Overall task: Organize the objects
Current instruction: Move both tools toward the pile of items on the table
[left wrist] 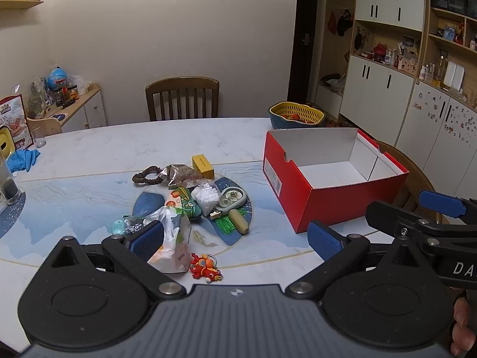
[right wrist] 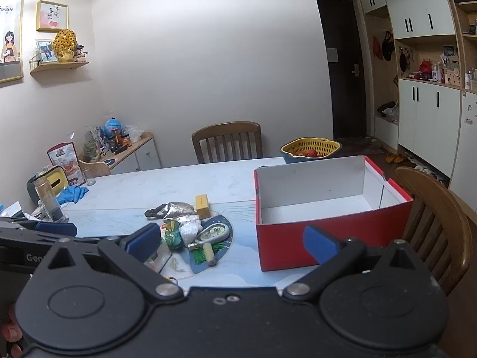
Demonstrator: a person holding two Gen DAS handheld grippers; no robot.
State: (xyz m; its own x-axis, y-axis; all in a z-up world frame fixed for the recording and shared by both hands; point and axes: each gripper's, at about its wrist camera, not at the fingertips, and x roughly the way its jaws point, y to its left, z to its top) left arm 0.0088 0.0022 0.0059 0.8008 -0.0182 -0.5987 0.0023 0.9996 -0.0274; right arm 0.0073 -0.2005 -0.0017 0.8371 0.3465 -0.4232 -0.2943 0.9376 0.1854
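A pile of small objects lies mid-table: a yellow box (left wrist: pixel 203 166), a brown bead bracelet (left wrist: pixel 147 174), a foil snack packet (left wrist: pixel 182 175), a green printed pouch (left wrist: pixel 184 204), a white bag (left wrist: pixel 206 197), a grey-green tape dispenser (left wrist: pixel 231 199), a plastic bag (left wrist: pixel 171 244) and a red fish keychain (left wrist: pixel 205 268). An open, empty red shoebox (left wrist: pixel 329 200) stands to the right; it also shows in the right wrist view (right wrist: pixel 334 232). My left gripper (left wrist: pixel 235 240) is open and empty above the near pile. My right gripper (right wrist: pixel 232 243) is open and empty, between pile and box.
A yellow basket in a blue bowl (left wrist: pixel 296 115) sits at the far table edge behind the box. A blue glove (left wrist: pixel 23 159), a glass jar (right wrist: pixel 50 201) and snack bags are at the left. Wooden chairs stand at the far side (left wrist: pixel 182 98) and right (right wrist: pixel 438 223).
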